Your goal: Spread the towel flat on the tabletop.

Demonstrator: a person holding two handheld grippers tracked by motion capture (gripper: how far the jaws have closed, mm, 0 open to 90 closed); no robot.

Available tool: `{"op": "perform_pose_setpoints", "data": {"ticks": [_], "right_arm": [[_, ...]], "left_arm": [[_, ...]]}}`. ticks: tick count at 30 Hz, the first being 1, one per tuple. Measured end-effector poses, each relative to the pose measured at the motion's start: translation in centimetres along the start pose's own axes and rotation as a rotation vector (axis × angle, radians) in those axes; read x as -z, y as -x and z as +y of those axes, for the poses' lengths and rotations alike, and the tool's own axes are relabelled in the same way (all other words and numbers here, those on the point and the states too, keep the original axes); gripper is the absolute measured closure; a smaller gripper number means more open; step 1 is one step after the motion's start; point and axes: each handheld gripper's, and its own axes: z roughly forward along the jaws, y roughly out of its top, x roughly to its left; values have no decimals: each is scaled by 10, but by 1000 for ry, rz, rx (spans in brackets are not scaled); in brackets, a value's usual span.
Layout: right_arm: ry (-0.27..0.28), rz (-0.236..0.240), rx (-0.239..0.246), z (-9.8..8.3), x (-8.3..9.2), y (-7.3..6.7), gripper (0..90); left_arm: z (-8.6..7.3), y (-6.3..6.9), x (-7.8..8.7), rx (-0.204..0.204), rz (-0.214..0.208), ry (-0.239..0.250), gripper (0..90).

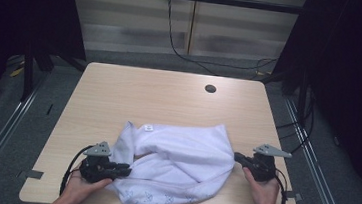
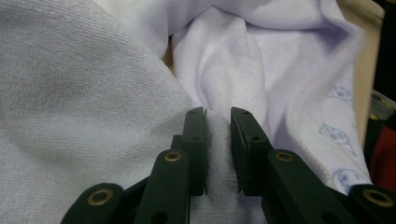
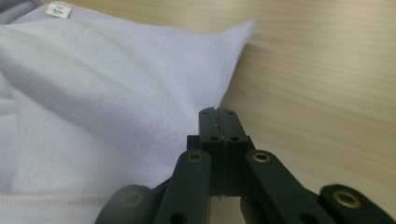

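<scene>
High view: white towel (image 1: 175, 164) lies crumpled on the near half of the wooden table (image 1: 119, 91), long axis running left-right, one gripper at each end. Care tag (image 1: 148, 127) faces up near the far-left corner; printed hem runs along the near edge.

Left gripper (image 1: 123, 168) sits at the towel's near-left end, jaws pointing right into the cloth. The left gripper view has the jaws nearly together with a ridge of terry standing in the gap between them; pads look to be pressing on that fold, so I read it as pinching the towel.

Right gripper (image 1: 238, 157) sits at the towel's right end, jaws pointing left at it. The right gripper view has the jaws pressed flat together right at the right-hand edge. Can't tell whether a sliver of hem is caught between them or they're just touching the edge from beside it.

Key relation: towel lies between the two grippers, each reaching inward along its long axis, both about equally near. Any spread or lift hinges on both ends being held; the right end is the doubtful one.

Pose: both hands low, knuckles near the tabletop, forearms coming in from the near edge, grippers roughly level.
</scene>
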Motion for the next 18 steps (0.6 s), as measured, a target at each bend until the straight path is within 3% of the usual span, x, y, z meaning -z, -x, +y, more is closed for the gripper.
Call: {"op": "perform_pose_setpoints", "data": {"ticks": [2,3,6,8,10,12,14,18], "right_arm": [[-5,-14,-13,-8,9,4,900],[-3,-9,-17,-10,12,5,897],[24,23,-8,-11,18,2,784],[50,43,-12,-7,18,-1,714],[71,72,7,0,15,-8,676],[73,117,16,8,8,-16,649],[68,166,33,16,-5,-27,612],[34,252,80,30,-35,-52,562]], "left_arm": [[-2,4,2,8,-28,-2,742],[-1,6,2,1,-23,5,728],[7,7,1,5,-36,34,662],[17,9,-1,-32,-41,47,651],[26,9,-5,-41,-51,67,674],[35,7,-13,-60,-57,70,715],[43,2,-25,-59,-48,40,754],[42,-5,-46,-67,-14,-26,727]]}}
